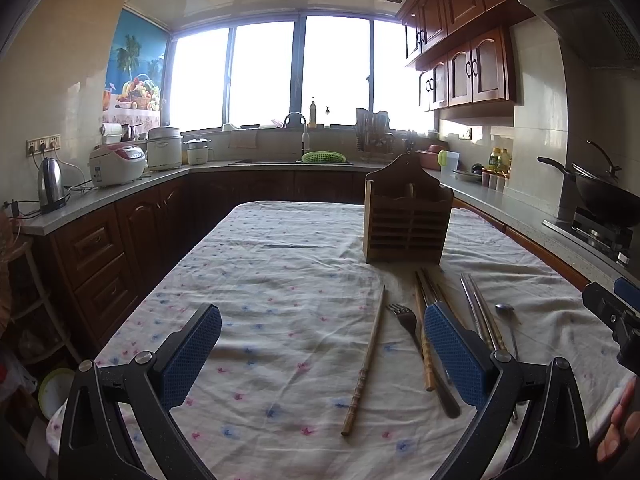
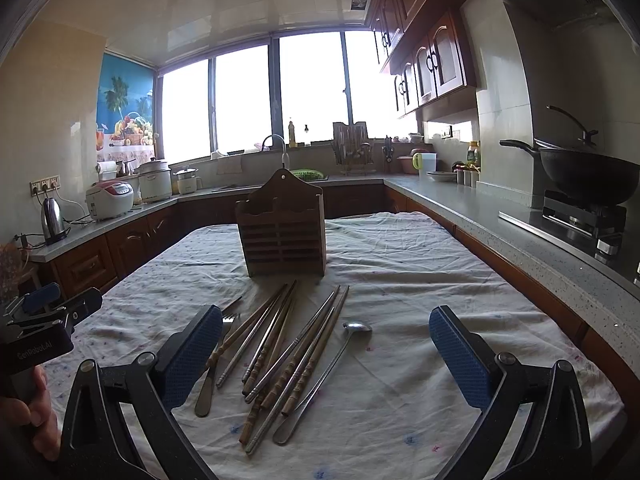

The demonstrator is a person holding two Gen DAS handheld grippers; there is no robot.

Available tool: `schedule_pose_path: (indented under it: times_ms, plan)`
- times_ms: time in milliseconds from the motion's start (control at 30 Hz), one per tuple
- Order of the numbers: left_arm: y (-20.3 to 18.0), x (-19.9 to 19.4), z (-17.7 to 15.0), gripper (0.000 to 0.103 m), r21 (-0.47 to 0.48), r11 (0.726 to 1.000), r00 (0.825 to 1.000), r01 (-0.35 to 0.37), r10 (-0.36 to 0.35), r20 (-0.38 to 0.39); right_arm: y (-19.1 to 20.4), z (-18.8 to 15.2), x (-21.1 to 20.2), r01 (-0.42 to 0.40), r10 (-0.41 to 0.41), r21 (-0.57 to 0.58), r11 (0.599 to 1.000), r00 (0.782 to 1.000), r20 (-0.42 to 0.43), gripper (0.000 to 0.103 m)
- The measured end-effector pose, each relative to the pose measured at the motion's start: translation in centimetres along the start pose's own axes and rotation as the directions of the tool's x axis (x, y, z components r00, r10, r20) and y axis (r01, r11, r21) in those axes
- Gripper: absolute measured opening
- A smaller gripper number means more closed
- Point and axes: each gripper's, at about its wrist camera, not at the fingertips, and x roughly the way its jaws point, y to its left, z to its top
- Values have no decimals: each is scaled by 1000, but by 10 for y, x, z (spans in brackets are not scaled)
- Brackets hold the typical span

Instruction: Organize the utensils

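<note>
Both your left gripper (image 1: 322,354) and right gripper (image 2: 326,354) gape empty; the overlapping chopsticks (image 2: 296,354) probably scatter if nudged.

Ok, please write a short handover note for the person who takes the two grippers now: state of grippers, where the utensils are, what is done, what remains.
Left gripper: open, holding nothing, above the tablecloth.
Right gripper: open, holding nothing, above the pile.
Wooden holder: upright mid-table; inside not visible.
On the cloth before it: chopsticks, fork, spoon, one stray chopstick to the left.
Done: nothing visibly.
Left: put every utensil into the holder.
</note>
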Motion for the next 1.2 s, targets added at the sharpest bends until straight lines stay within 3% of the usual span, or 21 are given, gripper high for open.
schedule_pose_path:
  times_ms: [567,1200]
  plan:
    - [-1,9,4,102,-17,1000,999,23,-23,-36,-7,2,4,-3,3,22,1000,1000,-23,103]
    - [3,66,36,102,-42,997,982,69,-76,-173,-26,13,41,3,8,77,997,991,-135,103]
